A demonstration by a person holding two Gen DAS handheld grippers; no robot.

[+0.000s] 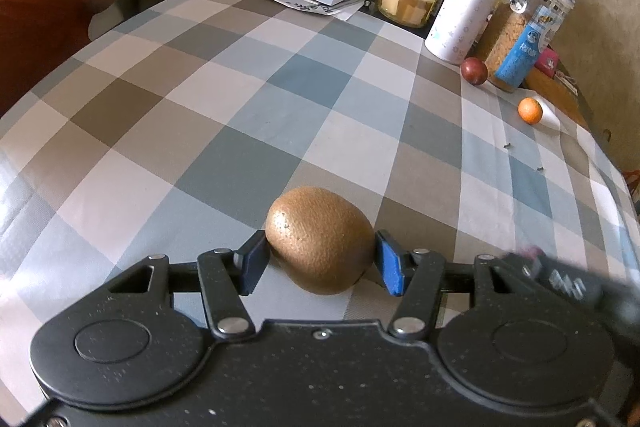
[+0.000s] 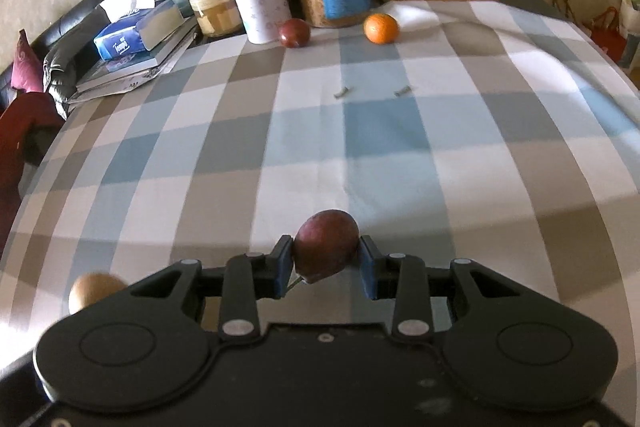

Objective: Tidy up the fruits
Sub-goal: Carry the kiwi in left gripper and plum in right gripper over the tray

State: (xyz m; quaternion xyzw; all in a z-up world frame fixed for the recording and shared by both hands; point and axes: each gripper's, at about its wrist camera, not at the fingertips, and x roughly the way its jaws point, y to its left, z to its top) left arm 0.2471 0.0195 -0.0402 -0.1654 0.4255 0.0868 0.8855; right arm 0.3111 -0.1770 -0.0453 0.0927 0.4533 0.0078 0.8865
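In the left wrist view we see our left gripper point(image 1: 320, 259) clamped on the kiwi point(image 1: 320, 239), whose long axis runs across from pad to pad, low over the checked tablecloth point(image 1: 224, 99); a second dark red fruit point(image 1: 474, 70) and the orange fruit point(image 1: 530, 111) lie far to the right by the jars. In the right wrist view our right gripper point(image 2: 326, 265) is closed on a dark red fruit point(image 2: 326, 249), and those two loose fruits sit far ahead of it, so we judge the right hand the nearer one.

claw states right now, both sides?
Left claw: closed on the kiwi, which rests on the tablecloth.
Right claw: closed on a dark red fruit, held between the pads.
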